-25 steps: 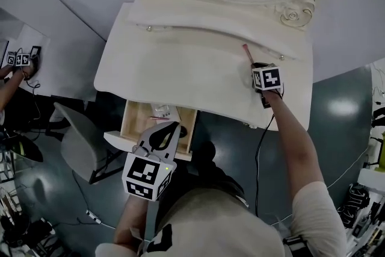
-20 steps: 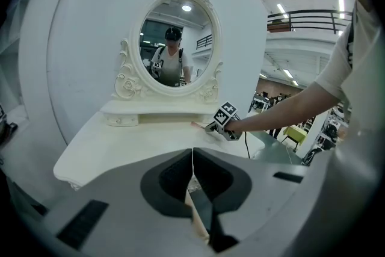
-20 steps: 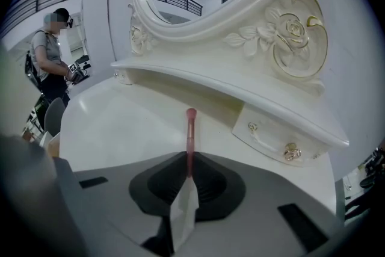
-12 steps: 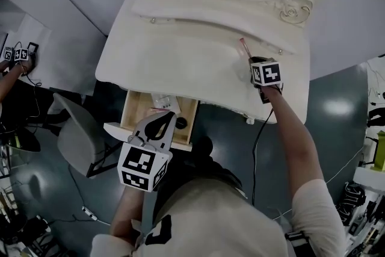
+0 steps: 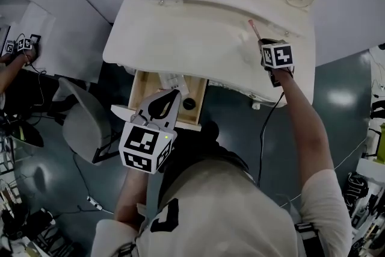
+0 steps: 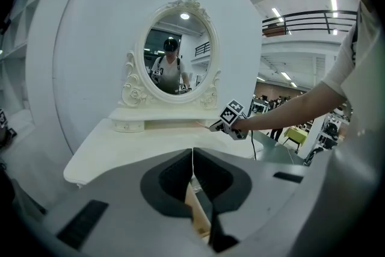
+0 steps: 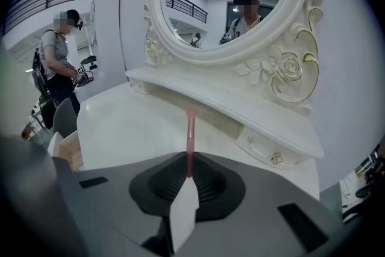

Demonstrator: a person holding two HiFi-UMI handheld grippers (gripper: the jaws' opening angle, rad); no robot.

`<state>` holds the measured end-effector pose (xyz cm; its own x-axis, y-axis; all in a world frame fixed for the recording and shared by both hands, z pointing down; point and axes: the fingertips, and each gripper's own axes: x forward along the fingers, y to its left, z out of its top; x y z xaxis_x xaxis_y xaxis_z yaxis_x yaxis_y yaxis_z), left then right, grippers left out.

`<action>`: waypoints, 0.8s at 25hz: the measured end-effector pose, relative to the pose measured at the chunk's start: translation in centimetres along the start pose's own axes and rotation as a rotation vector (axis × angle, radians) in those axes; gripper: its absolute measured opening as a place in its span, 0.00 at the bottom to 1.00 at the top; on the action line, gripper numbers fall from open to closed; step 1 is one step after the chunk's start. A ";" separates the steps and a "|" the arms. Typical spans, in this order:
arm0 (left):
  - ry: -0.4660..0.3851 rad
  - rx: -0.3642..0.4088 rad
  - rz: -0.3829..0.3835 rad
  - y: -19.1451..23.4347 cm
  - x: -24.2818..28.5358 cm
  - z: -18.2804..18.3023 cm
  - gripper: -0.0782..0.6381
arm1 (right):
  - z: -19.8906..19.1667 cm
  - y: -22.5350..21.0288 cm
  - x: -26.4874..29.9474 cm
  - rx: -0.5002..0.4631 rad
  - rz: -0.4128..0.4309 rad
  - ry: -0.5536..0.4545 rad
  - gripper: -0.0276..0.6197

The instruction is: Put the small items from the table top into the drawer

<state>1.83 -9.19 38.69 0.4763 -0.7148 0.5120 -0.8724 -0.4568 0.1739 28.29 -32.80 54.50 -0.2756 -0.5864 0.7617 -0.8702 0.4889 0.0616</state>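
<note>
In the right gripper (image 7: 188,176), a slim, straight pink stick (image 7: 190,135), round-tipped.

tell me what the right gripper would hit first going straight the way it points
Probably the white table top, just short of the raised shelf; the pink stick held by the right gripper would touch first. Depth is unclear.

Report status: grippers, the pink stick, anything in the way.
Right gripper shut on pink stick. Left gripper shut, empty, at the open drawer. Nothing else seen in the way.
</note>
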 end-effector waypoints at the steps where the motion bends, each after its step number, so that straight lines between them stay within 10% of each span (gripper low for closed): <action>1: -0.003 0.000 0.002 0.1 -0.2 -0.1 0.19 | 0.0 0.2 -0.3 0.000 -0.001 -0.002 0.12; 20: -0.068 0.003 0.016 2.5 -4.4 -0.3 0.19 | 1.6 4.2 -3.6 -0.014 0.016 -0.014 0.12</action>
<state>-2.44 -7.04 37.12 0.4688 -0.7562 0.4565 -0.8797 -0.4465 0.1637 24.95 -29.69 50.96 -0.2951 -0.5873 0.7536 -0.8599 0.5071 0.0585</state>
